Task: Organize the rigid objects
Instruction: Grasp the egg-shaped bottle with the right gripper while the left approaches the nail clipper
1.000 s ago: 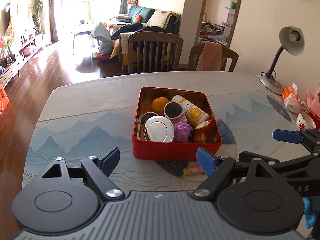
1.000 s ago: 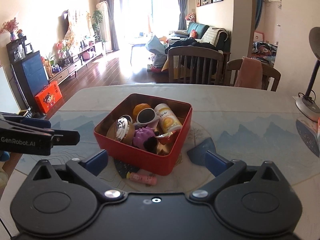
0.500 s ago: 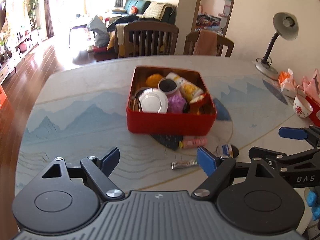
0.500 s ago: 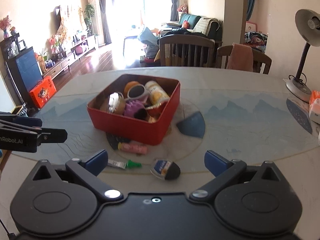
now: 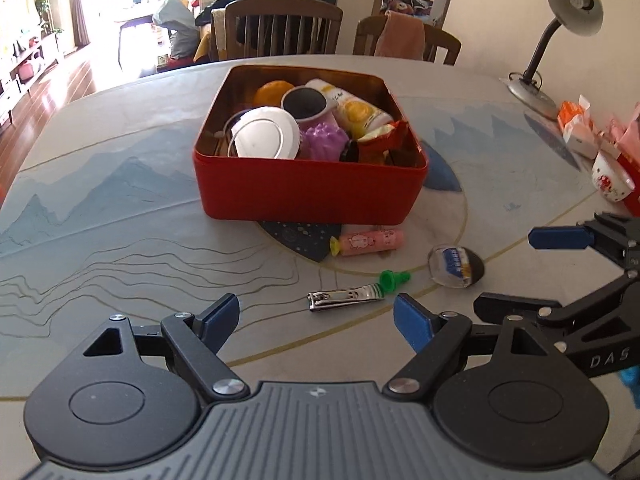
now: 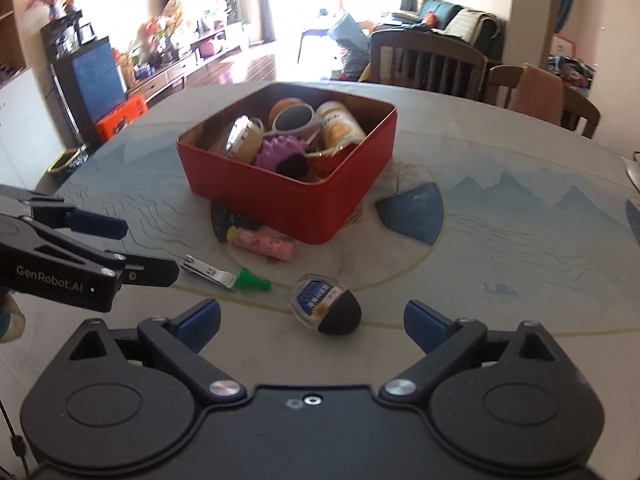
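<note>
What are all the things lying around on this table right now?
tin box: one, red, table centre, full of small items
purple spiky toy: one, inside box
white round disc: one, inside box
pink tube: one, in front of box
nail clipper: one, silver, nearer than the tube
green cap: one, at clipper's end
egg-shaped capsule: one, clear and black, right of clipper
desk lamp: one, grey, far right
left gripper: open, empty
right gripper: open, empty, jaws just narrowed slightly
</note>
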A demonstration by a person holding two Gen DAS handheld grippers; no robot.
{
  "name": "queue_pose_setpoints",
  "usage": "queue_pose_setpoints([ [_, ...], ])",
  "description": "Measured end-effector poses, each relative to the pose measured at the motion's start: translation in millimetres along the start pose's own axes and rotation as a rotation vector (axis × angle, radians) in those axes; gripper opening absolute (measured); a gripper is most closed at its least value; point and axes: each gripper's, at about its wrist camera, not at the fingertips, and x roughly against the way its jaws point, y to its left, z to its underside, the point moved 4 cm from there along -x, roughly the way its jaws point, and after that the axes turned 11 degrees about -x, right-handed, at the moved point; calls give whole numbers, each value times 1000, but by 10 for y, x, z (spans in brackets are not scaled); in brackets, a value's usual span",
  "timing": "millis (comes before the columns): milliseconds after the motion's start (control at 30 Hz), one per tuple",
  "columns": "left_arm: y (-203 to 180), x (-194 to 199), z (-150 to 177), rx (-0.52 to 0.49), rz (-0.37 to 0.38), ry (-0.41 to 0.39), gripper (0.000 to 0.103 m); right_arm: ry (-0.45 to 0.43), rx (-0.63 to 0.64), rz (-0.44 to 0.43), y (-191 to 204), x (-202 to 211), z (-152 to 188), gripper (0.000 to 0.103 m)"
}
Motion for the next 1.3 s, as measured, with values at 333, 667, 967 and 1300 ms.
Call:
queue_pose_setpoints([
  [333, -33, -306, -24, -35, 2, 29, 84, 65, 126, -67, -48, -290, -16, 83],
  [667, -32, -437, -110, -46, 30, 17, 83, 101, 177, -134, -54, -432, -62, 74],
  [967, -116, -454, -120, -87, 44, 7, 67, 90, 194, -142, -22, -430, -63, 60],
  [1300, -295, -323, -8, -135, 91, 16, 49, 67, 171, -99, -33, -366, 7, 41],
])
